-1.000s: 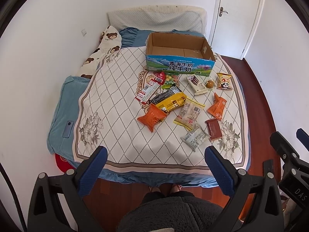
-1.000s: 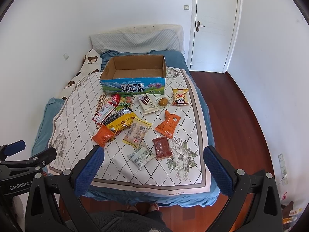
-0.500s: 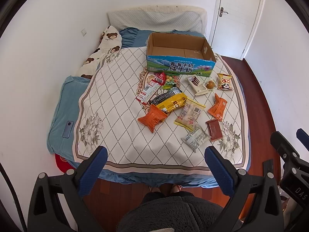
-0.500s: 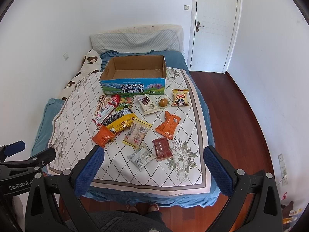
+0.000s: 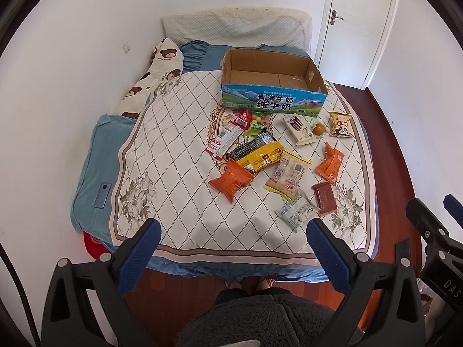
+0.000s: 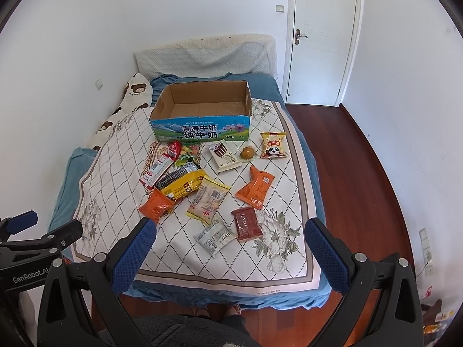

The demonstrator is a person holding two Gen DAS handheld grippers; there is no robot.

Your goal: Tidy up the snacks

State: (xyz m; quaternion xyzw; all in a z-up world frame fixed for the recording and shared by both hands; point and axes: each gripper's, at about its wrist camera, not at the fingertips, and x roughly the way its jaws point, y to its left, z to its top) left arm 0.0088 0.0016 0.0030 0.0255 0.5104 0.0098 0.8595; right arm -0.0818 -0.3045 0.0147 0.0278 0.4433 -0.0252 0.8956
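Note:
Several snack packets lie scattered on a quilted cover [image 5: 179, 156] on the bed, among them an orange bag [image 5: 230, 179], a yellow packet [image 5: 262, 156], a grey-white packet [image 5: 298, 210], a brown packet [image 5: 324, 197] and a panda packet [image 5: 340, 124]. An open, empty cardboard milk box [image 5: 272, 85] stands behind them; it also shows in the right wrist view [image 6: 202, 115]. My left gripper [image 5: 231, 248] and right gripper [image 6: 228, 248] are both open and empty, held above the bed's foot, well short of the snacks.
A bear-print pillow [image 5: 150, 84] lies at the left of the bed. A phone [image 5: 102, 195] rests on the blue sheet at the left edge. A white door [image 6: 321, 37] and wooden floor [image 6: 356, 156] are to the right. My legs are below.
Both views have shifted very slightly; the snacks and box have not moved, and both grippers stay open.

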